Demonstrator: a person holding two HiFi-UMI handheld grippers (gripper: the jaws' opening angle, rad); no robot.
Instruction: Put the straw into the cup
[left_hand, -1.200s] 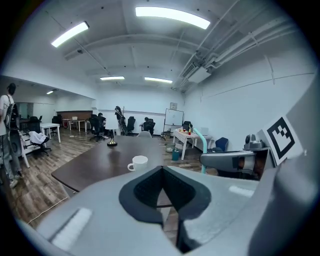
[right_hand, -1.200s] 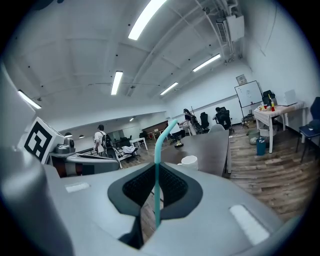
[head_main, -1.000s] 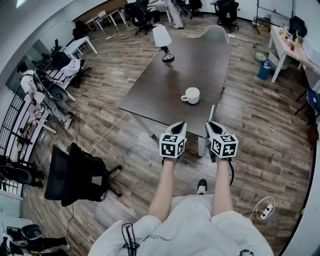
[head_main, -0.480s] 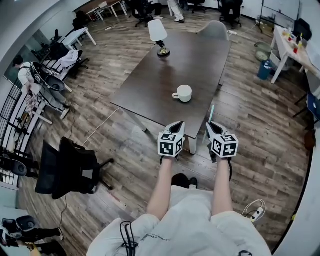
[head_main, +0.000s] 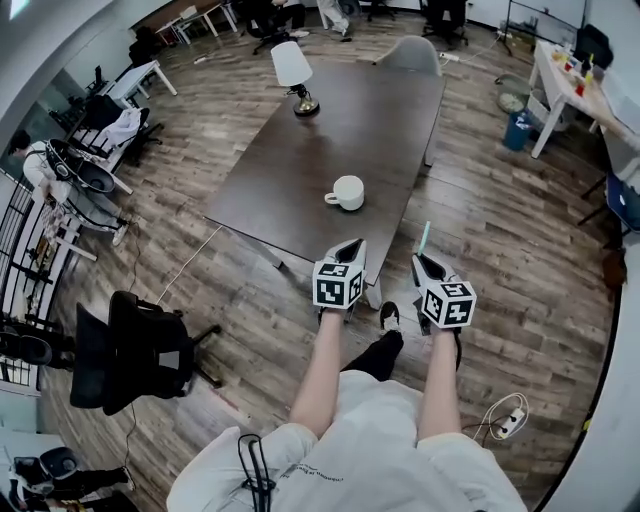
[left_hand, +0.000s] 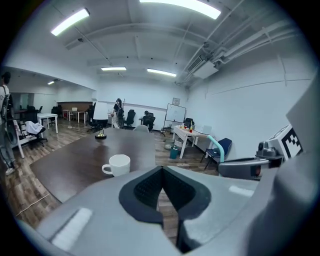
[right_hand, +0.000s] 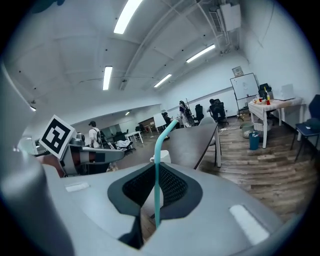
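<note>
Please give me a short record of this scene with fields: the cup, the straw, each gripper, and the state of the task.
cup: white cup, upright on the dark table
straw: teal straw, upright, bent at the top
right gripper: right gripper, jaws shut on the straw
left gripper: left gripper, jaws together, nothing between them
lamp: lamp, at the table's far end
task state: straw apart from the cup, not yet in it

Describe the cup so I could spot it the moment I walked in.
Find the long dark table on the wood floor. A tall lamp with a white shade stands at one end; the cup stands toward the other. It is the squat white mug with a side handle, the only other thing on the table.
</note>
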